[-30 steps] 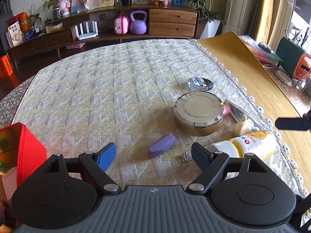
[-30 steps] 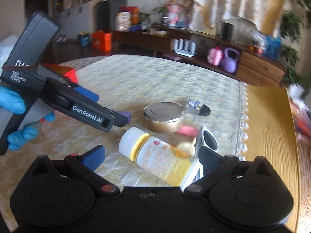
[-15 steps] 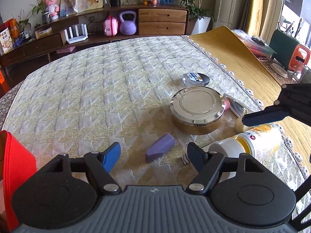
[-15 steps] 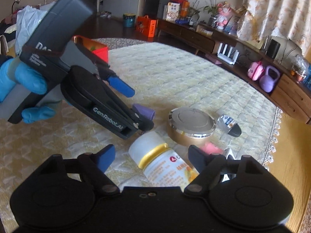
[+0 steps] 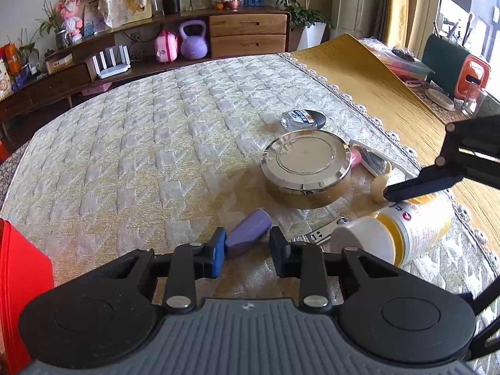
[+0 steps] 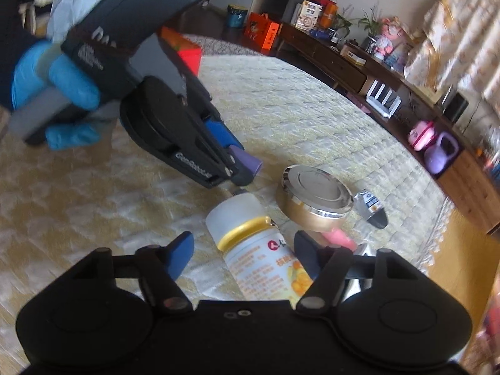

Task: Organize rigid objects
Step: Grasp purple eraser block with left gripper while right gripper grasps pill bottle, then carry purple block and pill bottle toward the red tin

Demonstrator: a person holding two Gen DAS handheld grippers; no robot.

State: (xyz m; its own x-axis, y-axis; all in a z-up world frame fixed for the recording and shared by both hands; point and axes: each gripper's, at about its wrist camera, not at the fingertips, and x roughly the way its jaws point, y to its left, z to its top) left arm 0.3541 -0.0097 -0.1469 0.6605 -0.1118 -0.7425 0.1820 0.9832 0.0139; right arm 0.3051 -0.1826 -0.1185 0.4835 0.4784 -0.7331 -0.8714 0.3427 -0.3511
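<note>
Left tool point(image 5: 247, 251): we see its jaws have just been closing around the purple block point(image 5: 248, 229); the near end of the block sits between the pads, the blue pad touching it, and we cannot tell whether the dark pad presses on it yet.
Purple block: lying on the quilted cloth point(image 5: 140, 156) of the counter, just in front of the round gold tin point(image 5: 304, 168).
Right tool point(image 6: 243, 254): its jaws have just been closing and stand half spread on either side of the white bottle point(image 6: 253, 250); a gap shows at the blue pad, so we see no pinch.
White bottle: on its side with a yellow ring below the cap, beside the tin.
Left hand point(image 6: 62, 93): blue-gloved, gripping the left tool's handle.
Red box point(image 5: 22, 281): at the left edge.
</note>
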